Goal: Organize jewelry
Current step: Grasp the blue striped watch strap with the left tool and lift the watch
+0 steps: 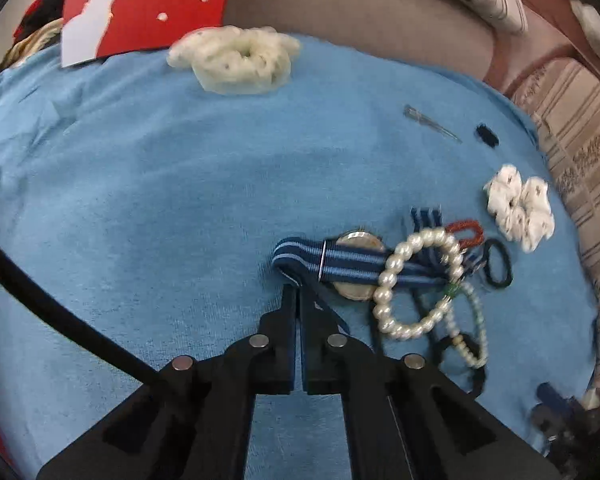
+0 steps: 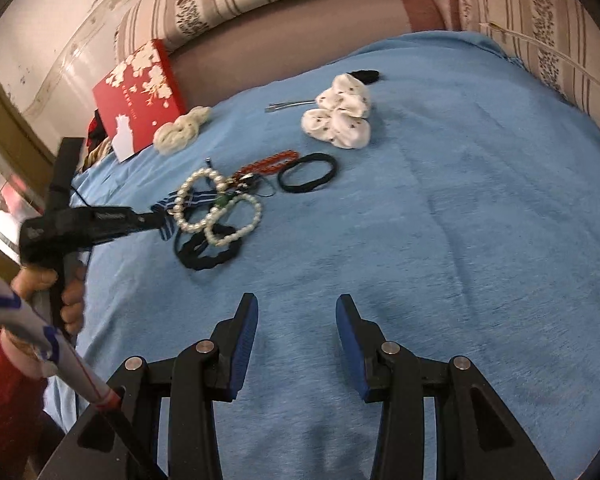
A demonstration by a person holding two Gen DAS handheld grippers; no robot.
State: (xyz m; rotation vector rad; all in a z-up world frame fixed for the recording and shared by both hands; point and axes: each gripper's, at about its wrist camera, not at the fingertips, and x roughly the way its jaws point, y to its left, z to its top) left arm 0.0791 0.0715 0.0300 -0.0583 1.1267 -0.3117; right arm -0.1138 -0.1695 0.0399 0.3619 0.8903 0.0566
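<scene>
A tangle of jewelry lies on a blue cloth [image 1: 140, 200]. My left gripper [image 1: 298, 290] is shut on the blue striped watch strap [image 1: 340, 266], with the watch face [image 1: 358, 242] behind the strap. A large pearl bracelet [image 1: 416, 284] lies over the strap, with a smaller bead bracelet [image 1: 474, 328], a red bracelet [image 1: 466, 232] and a black hair tie [image 1: 498, 264] beside it. In the right wrist view the left gripper [image 2: 156, 218] meets the pile [image 2: 220, 208]. My right gripper [image 2: 296, 308] is open and empty above bare cloth, nearer than the pile.
A cream scrunchie [image 1: 236, 60] and a red gift box [image 1: 148, 0] lie at the far edge. A white patterned scrunchie [image 1: 520, 208], a metal hair clip [image 1: 432, 122] and a small black item [image 1: 486, 134] lie to the right. Striped cushions [image 2: 540, 20] border the cloth.
</scene>
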